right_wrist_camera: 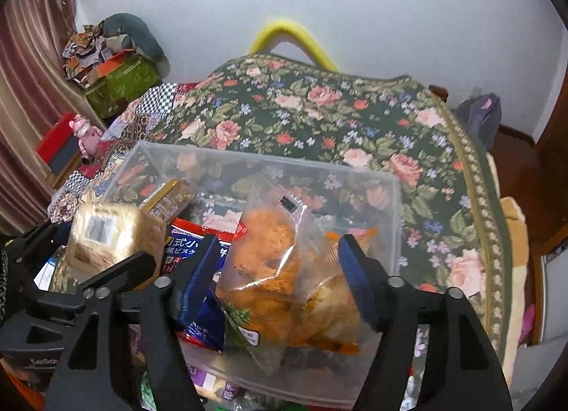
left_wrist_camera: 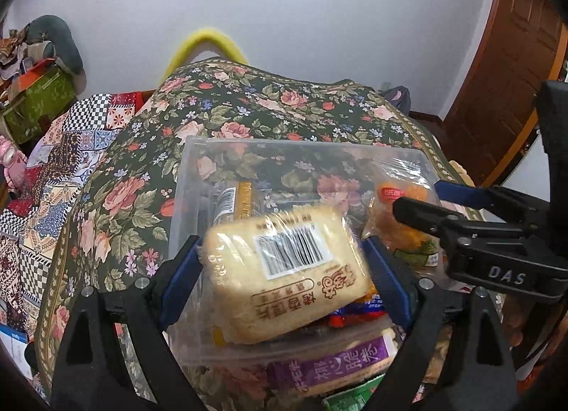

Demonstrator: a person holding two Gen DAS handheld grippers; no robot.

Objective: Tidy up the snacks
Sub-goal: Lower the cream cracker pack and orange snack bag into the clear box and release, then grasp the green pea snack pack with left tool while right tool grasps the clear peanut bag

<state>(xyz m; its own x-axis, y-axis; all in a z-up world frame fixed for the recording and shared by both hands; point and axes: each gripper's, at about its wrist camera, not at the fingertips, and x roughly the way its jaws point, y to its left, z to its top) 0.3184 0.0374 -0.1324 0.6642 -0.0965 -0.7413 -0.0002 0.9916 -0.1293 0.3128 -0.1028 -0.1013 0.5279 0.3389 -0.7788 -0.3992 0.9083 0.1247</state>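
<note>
From the left wrist camera, my left gripper (left_wrist_camera: pixel 284 269) has its jaws clamped on a wrapped slab of toast-like bread (left_wrist_camera: pixel 287 272), barcode side up. The packet's long axis runs roughly across the jaws, tilted, with its far end toward the clear plastic bin (left_wrist_camera: pixel 198 162). The bin sits on a flowered cloth (left_wrist_camera: pixel 248 105) straight ahead and below; I cannot tell whether that is a bed or a counter. A gold-striped packet (left_wrist_camera: pixel 245 198) already lies inside the bin. A purple packet (left_wrist_camera: pixel 340 361) lies outside, just beneath the near wall. My right gripper (left_wrist_camera: pixel 419 208) reaches in from the right.

From the right wrist camera, the right gripper (right_wrist_camera: pixel 280 262) has its jaws pressed on a clear bag of orange pastries (right_wrist_camera: pixel 284 269), which hangs over the bin's near right part. A red-and-blue biscuit pack (right_wrist_camera: pixel 198 251) leans just left of it, touching the left finger.

I judge both packets are held above the bin, so the coming move is mostly downward. The right hand looks nearer open floor space; the bread must clear the biscuit pack.
</note>
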